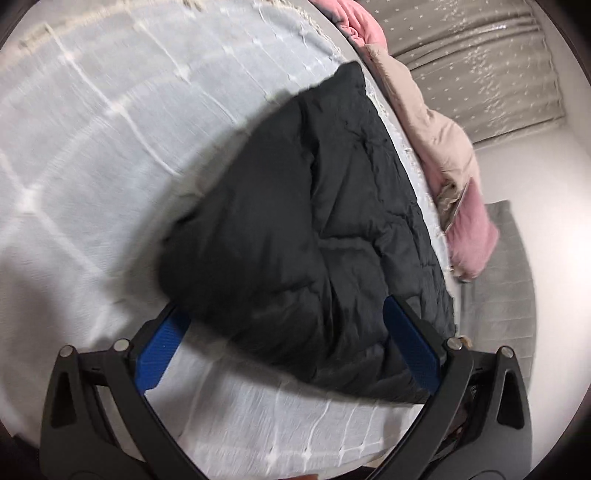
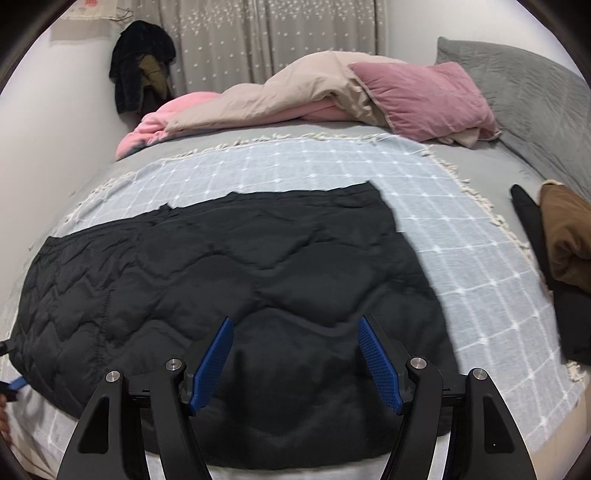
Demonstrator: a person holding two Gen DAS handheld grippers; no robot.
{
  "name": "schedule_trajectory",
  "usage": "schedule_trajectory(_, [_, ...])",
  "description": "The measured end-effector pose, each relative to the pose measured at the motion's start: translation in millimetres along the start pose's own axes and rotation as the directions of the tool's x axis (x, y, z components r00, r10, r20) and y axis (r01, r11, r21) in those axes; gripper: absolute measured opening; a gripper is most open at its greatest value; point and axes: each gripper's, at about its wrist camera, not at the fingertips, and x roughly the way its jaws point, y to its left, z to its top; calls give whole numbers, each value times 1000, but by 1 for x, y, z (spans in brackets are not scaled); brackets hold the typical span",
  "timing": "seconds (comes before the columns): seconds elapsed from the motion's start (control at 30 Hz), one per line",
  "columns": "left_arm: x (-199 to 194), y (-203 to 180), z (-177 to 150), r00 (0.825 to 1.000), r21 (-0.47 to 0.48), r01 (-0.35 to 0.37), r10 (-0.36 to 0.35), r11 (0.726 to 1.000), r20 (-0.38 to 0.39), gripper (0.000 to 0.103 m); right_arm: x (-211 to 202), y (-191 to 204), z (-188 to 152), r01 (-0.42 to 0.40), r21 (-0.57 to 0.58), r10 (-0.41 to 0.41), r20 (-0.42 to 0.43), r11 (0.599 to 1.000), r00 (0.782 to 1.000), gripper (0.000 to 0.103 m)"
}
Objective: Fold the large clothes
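A black quilted jacket (image 2: 221, 266) lies spread flat on a light blue checked blanket (image 2: 332, 166) on the bed. In the left wrist view the jacket (image 1: 314, 221) runs along the blanket's (image 1: 110, 129) edge, its near part blurred. My left gripper (image 1: 284, 308) is wide open at the jacket's near end, with fabric between the blue pads (image 1: 410, 343) but not pinched. My right gripper (image 2: 295, 320) hovers open just over the jacket's near hem, holding nothing. A blue pad of the left gripper (image 2: 14, 384) shows at the jacket's far left end.
A beige duvet (image 2: 280, 88), pink blanket (image 2: 155, 125), pink pillow (image 2: 424, 96) and grey pillow (image 2: 517, 88) line the bed's far side. Brown (image 2: 569, 236) and black (image 2: 535, 236) garments are stacked at the right. Dark clothes (image 2: 142, 62) hang by the curtain (image 2: 280, 33).
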Motion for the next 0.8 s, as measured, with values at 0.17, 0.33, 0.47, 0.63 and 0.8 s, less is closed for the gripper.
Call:
schedule_trajectory(0.17, [16,-5,3,992,-3,58,-57,998,110,87,13,23,4,-50,4,50,-12,999,999,71])
schedule_trajectory(0.33, [35,-4,12,978,-42,134,-125,990,169,51,25,46,8,-103,12,103,-8,995,995,71])
schedule_trajectory(0.47, [25,-13,19,958,-29,170,-158,985,239,19,34,66,12,-128,16,128,11,992,992,69])
schedule_trajectory(0.63, [-15,-42,19,924,120,103,-139,987,357,15,40,91,16,-209,26,208,24,978,978,34])
schedule_trajectory(0.8, [-57,-56,12,857,191,65,-153,979,492,14,40,126,17,-339,-6,339,20,941,941,26])
